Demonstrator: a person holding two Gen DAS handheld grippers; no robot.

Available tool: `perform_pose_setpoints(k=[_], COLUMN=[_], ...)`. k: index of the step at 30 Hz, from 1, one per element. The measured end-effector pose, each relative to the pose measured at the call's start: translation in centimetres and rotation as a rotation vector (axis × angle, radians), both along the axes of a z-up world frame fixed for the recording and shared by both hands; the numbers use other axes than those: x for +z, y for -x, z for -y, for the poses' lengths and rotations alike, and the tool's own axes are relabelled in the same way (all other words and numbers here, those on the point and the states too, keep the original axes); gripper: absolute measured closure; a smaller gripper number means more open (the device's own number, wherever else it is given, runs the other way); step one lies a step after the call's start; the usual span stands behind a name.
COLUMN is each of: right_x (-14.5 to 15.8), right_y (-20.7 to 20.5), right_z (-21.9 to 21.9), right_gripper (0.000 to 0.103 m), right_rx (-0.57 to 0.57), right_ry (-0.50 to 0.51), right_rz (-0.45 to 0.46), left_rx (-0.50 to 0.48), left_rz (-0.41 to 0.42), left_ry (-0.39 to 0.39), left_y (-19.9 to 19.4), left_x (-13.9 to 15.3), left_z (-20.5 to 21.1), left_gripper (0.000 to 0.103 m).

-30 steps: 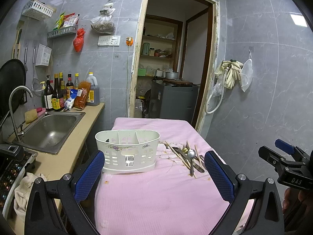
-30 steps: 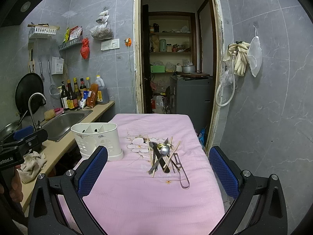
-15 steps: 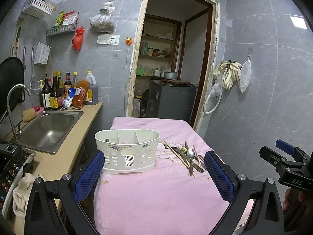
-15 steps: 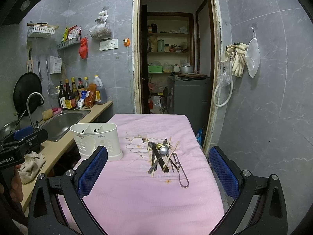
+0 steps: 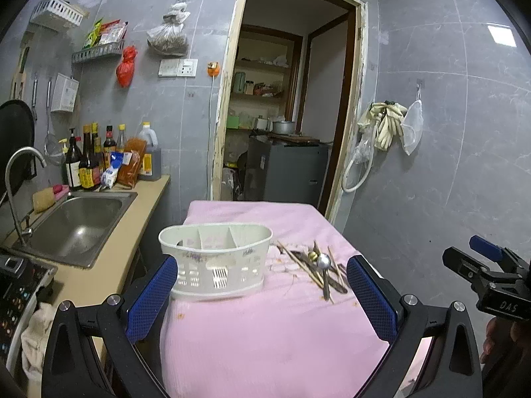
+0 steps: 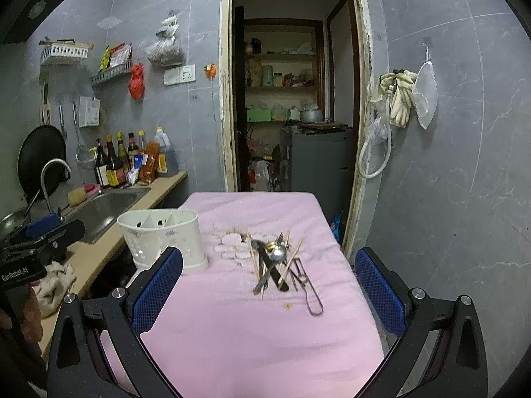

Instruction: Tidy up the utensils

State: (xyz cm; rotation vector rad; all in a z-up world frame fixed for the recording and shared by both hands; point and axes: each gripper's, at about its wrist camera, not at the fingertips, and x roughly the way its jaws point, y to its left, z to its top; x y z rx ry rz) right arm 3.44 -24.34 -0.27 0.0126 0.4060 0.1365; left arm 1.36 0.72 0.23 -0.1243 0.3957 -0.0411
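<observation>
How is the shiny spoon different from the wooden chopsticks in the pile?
The spoon is silver metal with a round bowl; the chopsticks are thin, straight, tan sticks. There is one silver spoon but several chopsticks. Both lie jumbled together on the pink cloth, outside the white caddy.

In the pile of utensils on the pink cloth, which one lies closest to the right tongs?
The wire-loop tool: its loop end reaches out of the pile toward the camera.

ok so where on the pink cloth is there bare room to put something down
The near half of the pink cloth, this side of the white caddy and the utensil pile, is bare. So is the far strip toward the doorway. The middle band is crowded.
</observation>
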Motion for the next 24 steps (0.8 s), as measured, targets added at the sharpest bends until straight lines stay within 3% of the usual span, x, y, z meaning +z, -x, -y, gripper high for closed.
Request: perform_pose_setpoints(k=[5,10,17,24], right_x=[1.0,1.9,2.8,1.1], right_y=[-1.0,-2.8,-8.3,-15.2], right_z=[1.1,2.3,5.0,8.1], right_gripper=[0.001,0.001,0.001,0.001], right_rx=[-0.015,-0.006,0.045,0.117], right_ry=[-0.006,-0.004,-0.031,-0.044], right_rz=[0.039,0.079,0.111,0.076], left_rx=[0.026,0.051,0.081,0.06], left_rz=[0.053,0.112,0.172,0.094], left_ry=[0.008,-0.038,-0.077,-0.091], left_y=[-1.7,-4.1,-8.3,-14.5], left_x=[0.6,1.2,1.4,-1.0], left_z=[0.7,2.5,6.0,9.6], left_gripper=[0.0,0.0,0.0,0.0])
